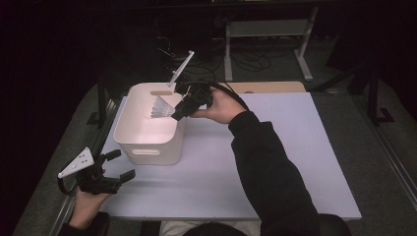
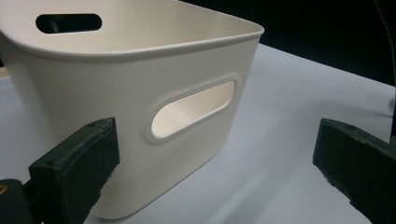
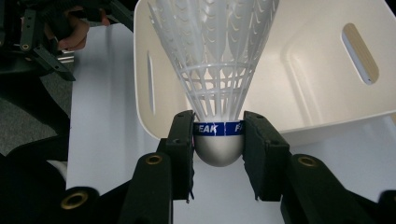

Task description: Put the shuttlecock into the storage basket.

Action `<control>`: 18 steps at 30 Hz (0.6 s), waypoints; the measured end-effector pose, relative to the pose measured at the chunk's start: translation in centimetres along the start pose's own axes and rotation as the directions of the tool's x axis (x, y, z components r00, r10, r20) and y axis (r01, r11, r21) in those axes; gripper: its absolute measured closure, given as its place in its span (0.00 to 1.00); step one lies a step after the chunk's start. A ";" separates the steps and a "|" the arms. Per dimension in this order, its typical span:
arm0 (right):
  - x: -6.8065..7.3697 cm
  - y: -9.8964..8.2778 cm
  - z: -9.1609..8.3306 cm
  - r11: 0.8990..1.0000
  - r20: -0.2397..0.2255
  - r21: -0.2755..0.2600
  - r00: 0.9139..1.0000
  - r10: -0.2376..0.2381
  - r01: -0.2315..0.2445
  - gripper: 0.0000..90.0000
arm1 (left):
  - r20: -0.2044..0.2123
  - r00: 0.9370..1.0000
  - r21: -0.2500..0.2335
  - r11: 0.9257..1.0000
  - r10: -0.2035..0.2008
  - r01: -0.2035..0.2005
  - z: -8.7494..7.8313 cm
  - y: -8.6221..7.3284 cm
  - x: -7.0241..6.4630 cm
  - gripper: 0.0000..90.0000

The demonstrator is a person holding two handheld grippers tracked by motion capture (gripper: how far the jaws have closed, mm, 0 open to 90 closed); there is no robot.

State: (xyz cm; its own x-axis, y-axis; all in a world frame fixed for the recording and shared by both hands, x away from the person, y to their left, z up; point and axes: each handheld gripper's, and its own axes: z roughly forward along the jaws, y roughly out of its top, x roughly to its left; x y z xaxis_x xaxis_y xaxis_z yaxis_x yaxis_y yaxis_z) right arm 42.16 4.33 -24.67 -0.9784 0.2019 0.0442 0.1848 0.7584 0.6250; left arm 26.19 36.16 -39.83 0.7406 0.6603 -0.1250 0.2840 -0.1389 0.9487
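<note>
From the high view we see the right tongs over the bin on the counter, holding a shuttlecock just inside the rim; the left tongs rest spread wide near the counter's left edge, holding nothing. In the left gripper view we see its jaws far apart, the bin wall beyond them. In the right gripper view we see the pads clamped on the shuttlecock's cork, its skirt pointing into the bin.
</note>
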 end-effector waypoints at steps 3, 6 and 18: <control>0.1 0.3 0.3 1.000 -0.004 0.003 1.000 -0.005 0.005 0.71 | 0.000 1.000 -0.001 1.000 -0.001 0.001 0.0 0.0 0.0 0.00; 0.2 0.5 0.6 1.000 -0.010 0.000 1.000 -0.011 0.011 0.71 | 0.001 1.000 -0.001 1.000 0.000 0.000 0.0 0.0 0.0 0.00; 0.4 1.1 2.2 1.000 -0.030 0.005 0.999 -0.022 0.022 0.71 | -0.001 1.000 -0.003 1.000 -0.001 0.001 -0.1 0.0 0.0 0.00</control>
State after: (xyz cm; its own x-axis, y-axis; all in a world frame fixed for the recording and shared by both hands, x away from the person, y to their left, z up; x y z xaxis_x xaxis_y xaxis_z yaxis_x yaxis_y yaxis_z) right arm 42.19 6.58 -25.65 -0.9846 0.1662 0.0540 0.1634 0.7660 0.6218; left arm 26.15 36.22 -39.81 0.7398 0.6609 -0.1258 0.2828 -0.1359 0.9495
